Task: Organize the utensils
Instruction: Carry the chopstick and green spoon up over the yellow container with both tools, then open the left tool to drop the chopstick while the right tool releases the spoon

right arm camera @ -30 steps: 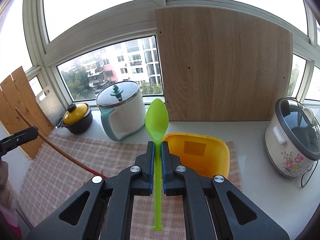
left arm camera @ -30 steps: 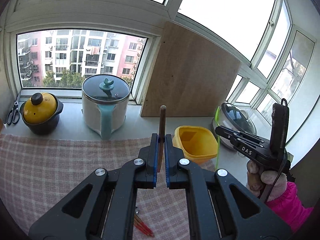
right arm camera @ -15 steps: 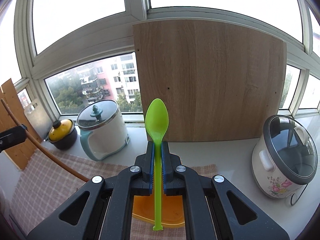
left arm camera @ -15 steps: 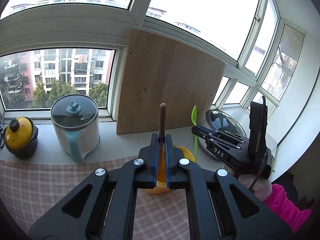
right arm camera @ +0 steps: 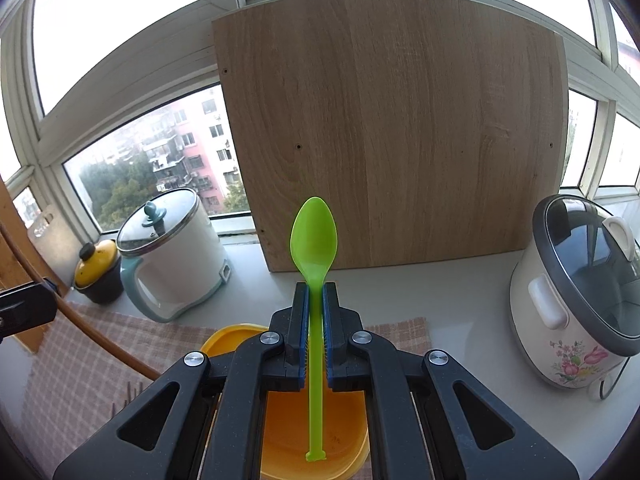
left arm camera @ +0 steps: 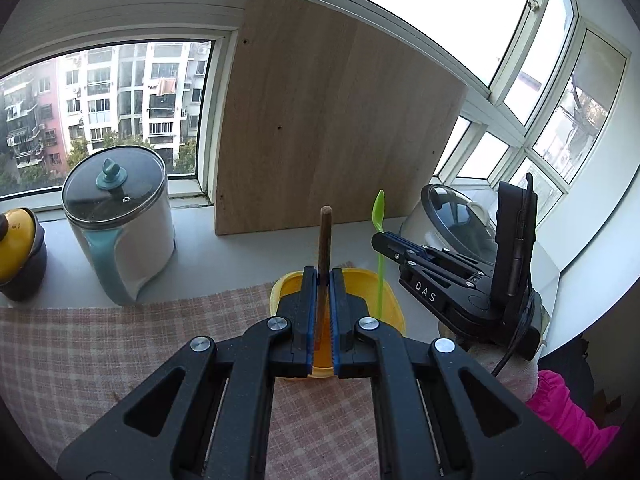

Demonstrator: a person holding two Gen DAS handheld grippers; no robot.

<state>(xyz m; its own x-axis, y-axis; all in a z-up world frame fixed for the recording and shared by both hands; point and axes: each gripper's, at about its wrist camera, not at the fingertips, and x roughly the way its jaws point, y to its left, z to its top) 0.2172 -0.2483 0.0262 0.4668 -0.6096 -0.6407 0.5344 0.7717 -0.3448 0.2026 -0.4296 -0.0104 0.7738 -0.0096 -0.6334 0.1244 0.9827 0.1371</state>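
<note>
My left gripper is shut on a brown wooden utensil handle that stands upright; its long curved shaft shows in the right wrist view. My right gripper is shut on a green plastic spoon, bowl up, handle end hanging over the yellow container. In the left wrist view the yellow container lies just under and beyond my fingers, with the right gripper and green spoon over its right side.
A checked cloth covers the table. On the sill stand a white-and-teal pot, a yellow-lidded pot, a leaning wooden board and a rice cooker. Red chopsticks lie on the cloth.
Both grippers moved forward and over the yellow container, which now sits right under the fingers. Both kept their hold on the utensils.
</note>
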